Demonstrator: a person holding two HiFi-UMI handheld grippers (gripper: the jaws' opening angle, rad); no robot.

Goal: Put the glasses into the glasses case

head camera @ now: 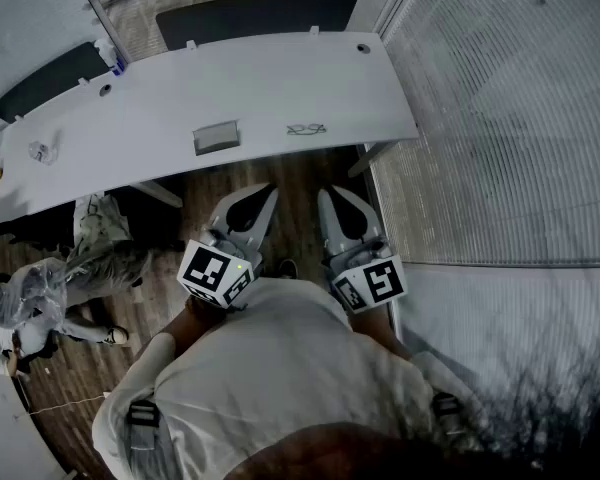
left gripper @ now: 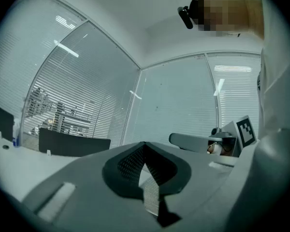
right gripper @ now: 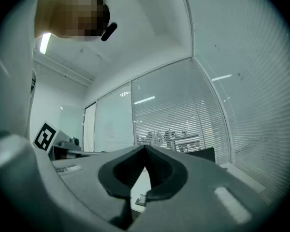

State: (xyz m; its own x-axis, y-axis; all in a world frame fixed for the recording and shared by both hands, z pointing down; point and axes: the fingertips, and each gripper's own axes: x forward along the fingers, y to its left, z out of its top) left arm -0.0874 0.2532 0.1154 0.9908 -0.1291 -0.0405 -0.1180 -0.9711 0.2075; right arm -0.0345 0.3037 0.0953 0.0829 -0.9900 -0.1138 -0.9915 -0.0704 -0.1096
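Note:
The grey glasses case (head camera: 216, 136) lies closed on the long white table (head camera: 130, 118). The thin-framed glasses (head camera: 306, 129) lie a little to its right, near the table's front edge. I hold both grippers close to my body over the wooden floor, short of the table and pointing towards it. My left gripper (head camera: 270, 190) (left gripper: 145, 145) has its jaws meeting at the tip, with nothing between them. My right gripper (head camera: 330, 193) (right gripper: 145, 149) is shut and empty too. Through the gap below the right jaws a small grey box-like thing (right gripper: 141, 200) shows on the white table top.
A person in light clothes (head camera: 40, 298) crouches on the floor at the left. Dark chairs (head camera: 255, 13) stand behind the table. A bottle (head camera: 108, 56) and small items (head camera: 42, 152) sit at the table's left end. Glass walls with blinds (head camera: 500, 118) close off the right side.

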